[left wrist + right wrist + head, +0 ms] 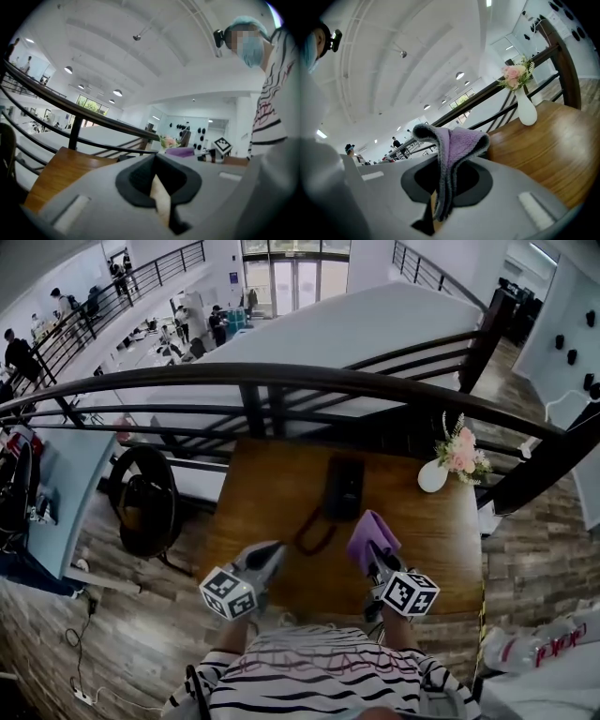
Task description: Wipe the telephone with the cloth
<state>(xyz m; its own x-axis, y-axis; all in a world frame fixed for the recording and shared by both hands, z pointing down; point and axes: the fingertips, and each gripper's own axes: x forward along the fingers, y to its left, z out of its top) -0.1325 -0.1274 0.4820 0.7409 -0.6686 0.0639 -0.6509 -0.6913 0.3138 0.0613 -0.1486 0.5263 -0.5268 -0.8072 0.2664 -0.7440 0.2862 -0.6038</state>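
A black telephone (344, 486) lies on the far middle of the wooden table (441, 549), its coiled cord (314, 534) looping toward me. My right gripper (375, 557) hovers just in front of the phone, shut on a purple cloth (372, 534) that stands up from its jaws. In the right gripper view the cloth (457, 143) folds over the right gripper (445, 157). My left gripper (269, 561) is held over the table's near left, beside the cord, jaws together and nothing in them. The left gripper (157, 164) view shows the cloth (179, 151) off to the right.
A white vase with pink flowers (441, 470) stands at the table's far right corner. A dark metal railing (281, 381) runs right behind the table, with a drop to a lower floor beyond. A round black chair (145, 498) stands left of the table.
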